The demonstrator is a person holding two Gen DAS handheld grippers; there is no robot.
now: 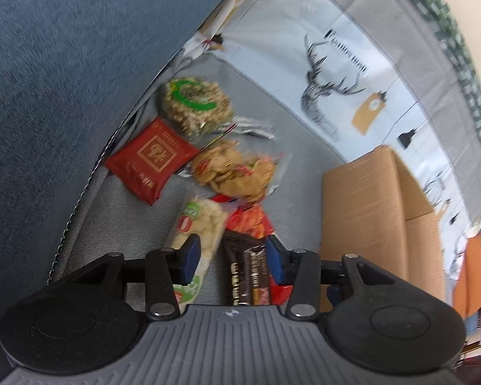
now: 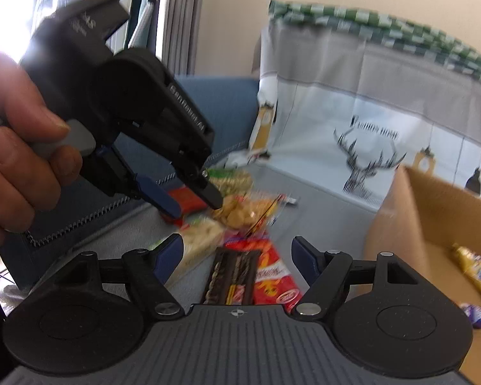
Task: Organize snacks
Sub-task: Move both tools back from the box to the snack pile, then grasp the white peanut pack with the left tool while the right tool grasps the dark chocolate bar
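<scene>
Snacks are lying in a loose pile on the grey seat (image 1: 272, 134), between the blue cushion (image 1: 80, 80) on the left and the box (image 1: 368, 211) on the right. Going from the left in my left wrist view, a red packet (image 1: 152, 157) is sitting against the cushion seam, a round bag with a green ring (image 1: 194, 106) is lying just above it, and a clear bag of brown crackers (image 1: 234, 168) is resting beside both. Nearer to me, a white puff bag (image 1: 202, 224) is passing under my left finger pad (image 1: 190, 258), a dark bar (image 1: 247, 266) is lying in the gap, and a red-orange bag (image 1: 251, 223) is peeking out behind it. My left gripper (image 1: 234, 256) is hanging over them with jaws apart, gripping nothing. In my right wrist view, a hand (image 2: 19, 147) is holding that left gripper (image 2: 197, 205) at the left, its tips pointing down at the crackers (image 2: 240, 211). My right gripper (image 2: 237, 256) is hovering wide open, empty, with the dark bar (image 2: 231, 276) and the red-orange bag (image 2: 272, 272) lying between its fingers below. At the far right, the box (image 2: 400, 224) is standing open, with a yellow packet (image 2: 473, 269) and a blue packet (image 2: 479, 314) lying inside. A deer-print cloth (image 2: 368, 154) is hanging behind everything.
</scene>
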